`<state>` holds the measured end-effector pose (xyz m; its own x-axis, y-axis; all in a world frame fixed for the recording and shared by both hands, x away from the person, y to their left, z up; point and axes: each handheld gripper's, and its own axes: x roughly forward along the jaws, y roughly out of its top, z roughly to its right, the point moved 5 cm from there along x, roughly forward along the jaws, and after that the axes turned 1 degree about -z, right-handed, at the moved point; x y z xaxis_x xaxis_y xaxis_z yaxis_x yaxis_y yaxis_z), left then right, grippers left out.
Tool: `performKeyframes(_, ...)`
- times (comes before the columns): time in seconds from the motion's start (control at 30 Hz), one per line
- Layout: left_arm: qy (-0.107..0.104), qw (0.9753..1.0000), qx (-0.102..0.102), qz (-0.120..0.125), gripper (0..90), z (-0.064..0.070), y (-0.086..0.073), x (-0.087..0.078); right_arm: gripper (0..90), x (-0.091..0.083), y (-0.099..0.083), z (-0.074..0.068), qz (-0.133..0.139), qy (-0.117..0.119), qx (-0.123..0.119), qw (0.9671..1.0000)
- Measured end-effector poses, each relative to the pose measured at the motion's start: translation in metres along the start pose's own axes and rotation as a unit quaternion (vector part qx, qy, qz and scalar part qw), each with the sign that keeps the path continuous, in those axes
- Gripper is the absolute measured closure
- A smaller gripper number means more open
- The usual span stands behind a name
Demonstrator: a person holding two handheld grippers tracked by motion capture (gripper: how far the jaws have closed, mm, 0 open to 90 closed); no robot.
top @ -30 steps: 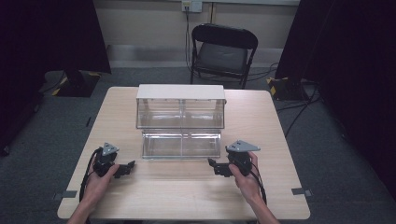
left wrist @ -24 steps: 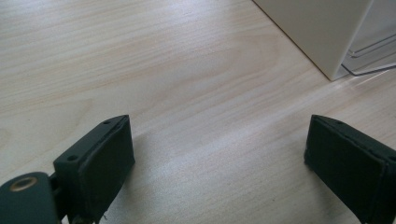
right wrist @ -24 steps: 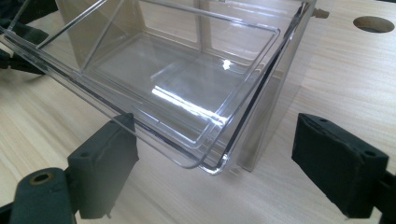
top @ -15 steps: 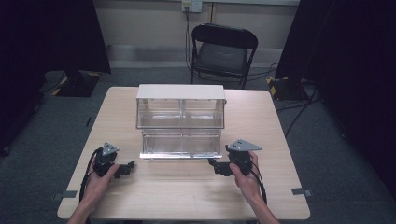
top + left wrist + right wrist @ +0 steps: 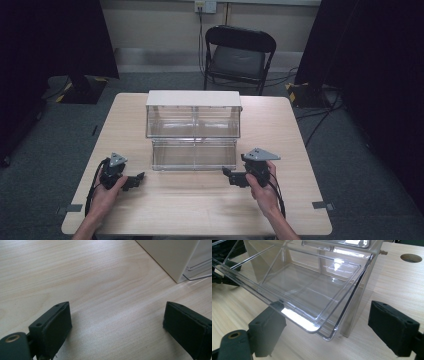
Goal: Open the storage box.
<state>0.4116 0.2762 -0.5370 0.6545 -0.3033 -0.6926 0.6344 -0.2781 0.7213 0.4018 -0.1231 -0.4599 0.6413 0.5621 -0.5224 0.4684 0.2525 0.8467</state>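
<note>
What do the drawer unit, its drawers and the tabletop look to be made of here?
The drawers look like clear glossy plastic, likely acrylic: you see through them and the edges catch bright glints. The drawer unit has an opaque, matte off-white top and side panel, probably plastic or painted board. The table shows pale wood grain with a soft sheen, possibly laminate rather than solid wood.

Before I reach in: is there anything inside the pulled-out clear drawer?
The clear drawer looks empty: through its floor only the wooden table shows. The right tongs stand open before its corner. Its rear, under the cabinet, is blurred by glare.
</note>
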Motion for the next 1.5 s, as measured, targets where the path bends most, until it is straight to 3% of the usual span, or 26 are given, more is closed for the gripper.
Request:
performKeyframes(1.23, 0.0, 1.0, 0.0, 0.0, 7.7, 0.0, 0.0, 0.0, 13.9, 0.001, 0.012, -0.001, 0.017, 0.005, 0.007, 0.9998)
performKeyframes(1.5, 0.0, 1.0, 0.0, 0.0, 7.7, 0.0, 0.0, 0.0, 13.8, 0.003, 0.019, -0.003, 0.014, 0.016, 0.006, 0.9998)
